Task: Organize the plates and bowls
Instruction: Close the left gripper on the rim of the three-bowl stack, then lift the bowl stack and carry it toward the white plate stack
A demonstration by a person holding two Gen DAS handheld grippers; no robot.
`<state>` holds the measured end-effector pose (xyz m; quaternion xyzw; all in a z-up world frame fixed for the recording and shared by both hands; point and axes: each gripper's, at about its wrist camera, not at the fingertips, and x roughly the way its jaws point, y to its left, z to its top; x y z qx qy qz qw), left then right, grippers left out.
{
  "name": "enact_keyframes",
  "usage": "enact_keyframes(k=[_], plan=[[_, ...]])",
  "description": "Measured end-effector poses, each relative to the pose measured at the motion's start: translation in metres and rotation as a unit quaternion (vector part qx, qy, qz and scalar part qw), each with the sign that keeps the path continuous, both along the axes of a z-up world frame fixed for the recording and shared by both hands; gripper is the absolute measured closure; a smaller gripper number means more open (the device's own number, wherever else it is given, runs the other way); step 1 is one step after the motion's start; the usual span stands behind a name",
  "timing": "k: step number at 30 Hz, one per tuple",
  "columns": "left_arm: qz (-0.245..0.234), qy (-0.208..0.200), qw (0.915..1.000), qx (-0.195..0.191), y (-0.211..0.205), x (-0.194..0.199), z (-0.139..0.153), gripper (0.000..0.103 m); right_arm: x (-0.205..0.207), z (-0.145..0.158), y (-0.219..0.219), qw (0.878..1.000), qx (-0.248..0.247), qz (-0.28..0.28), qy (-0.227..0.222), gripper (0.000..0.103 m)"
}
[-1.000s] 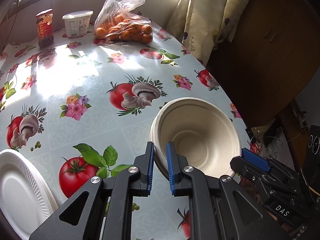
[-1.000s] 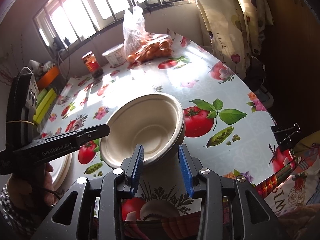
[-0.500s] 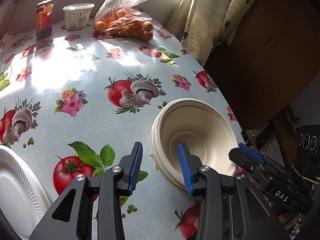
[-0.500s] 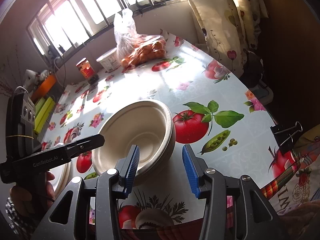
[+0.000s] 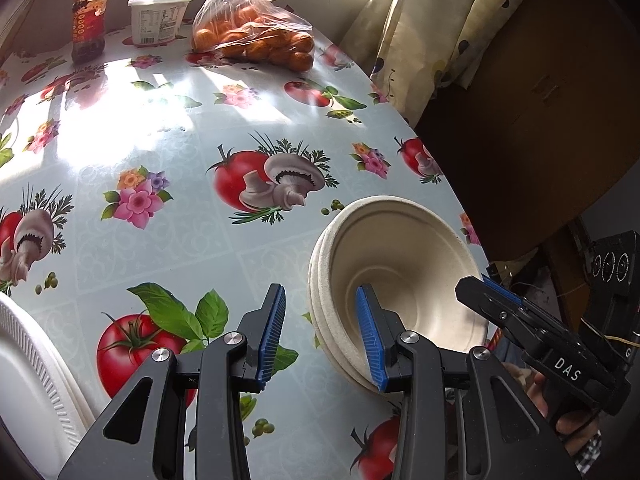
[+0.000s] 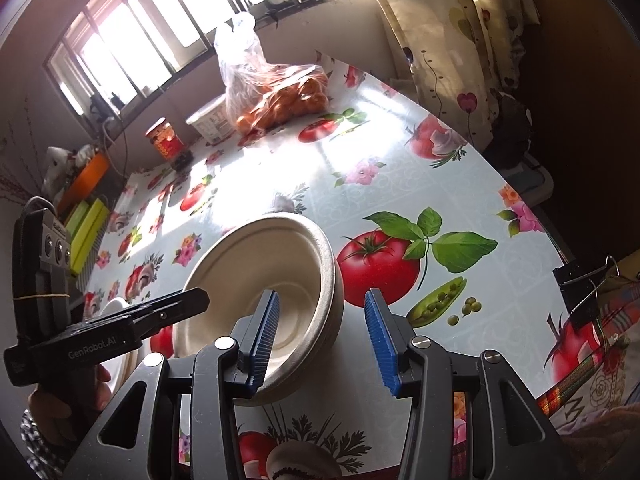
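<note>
Two of your grippers flank the bowls, nested on the table. Beyond both sets of jaws lie a fruit bag, tub and jar. Left of your left gripper sits a white plate. Its jaws stand spread, the stack's rim between them, seemingly untouched. Your right gripper likewise stands spread astride the opposite rim, pads clear of it.

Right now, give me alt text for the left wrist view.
Open left tongs straddle the near rim of a stack of beige bowls on a vegetable-print tablecloth, not gripping it. A white plate lies left; the right tongs reach in from the right.
</note>
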<state>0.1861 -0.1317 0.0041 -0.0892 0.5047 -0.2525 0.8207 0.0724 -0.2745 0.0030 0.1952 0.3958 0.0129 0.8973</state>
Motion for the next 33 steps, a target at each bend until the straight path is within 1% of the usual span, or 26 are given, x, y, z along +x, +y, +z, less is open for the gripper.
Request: enact_keyframes(k=[4, 9, 14, 18, 21, 24, 25, 29, 33], plan=[[0.004, 0.003, 1.0, -0.002, 0.001, 0.002, -0.002, 0.065, 0.004, -0.003, 0.001, 1.0, 0.012, 0.008, 0.004, 0.059], [0.003, 0.004, 1.0, -0.002, 0.0, 0.003, -0.003, 0.065, 0.008, -0.007, 0.004, 1.0, 0.013, 0.013, 0.007, 0.06], [0.001, 0.005, 1.0, -0.003, 0.0, 0.002, -0.004, 0.065, 0.009, -0.008, 0.005, 1.0, 0.012, 0.016, 0.008, 0.068], [0.004, 0.002, 1.0, -0.005, 0.0, 0.002, -0.004, 0.065, 0.009, -0.01, 0.006, 1.0, 0.013, 0.015, 0.009, 0.071], [0.002, -0.001, 1.0, -0.005, -0.001, 0.002, -0.004, 0.072, 0.009, -0.012, 0.007, 1.0, 0.012, 0.014, 0.01, 0.074], [0.002, 0.0, 1.0, -0.003, -0.002, 0.002, -0.005, 0.074, 0.009, -0.012, 0.007, 1.0, 0.012, 0.014, 0.009, 0.075], [0.002, 0.002, 1.0, -0.002, -0.002, 0.002, -0.006, 0.079, 0.009, -0.012, 0.007, 1.0, 0.012, 0.013, 0.01, 0.075], [0.0, 0.0, 1.0, -0.003, -0.003, 0.002, -0.006, 0.083, 0.009, -0.012, 0.007, 1.0, 0.012, 0.014, 0.01, 0.076], [0.002, -0.004, 1.0, 0.002, -0.004, 0.001, -0.005, 0.083, 0.009, -0.012, 0.007, 1.0, 0.011, 0.013, 0.009, 0.076]])
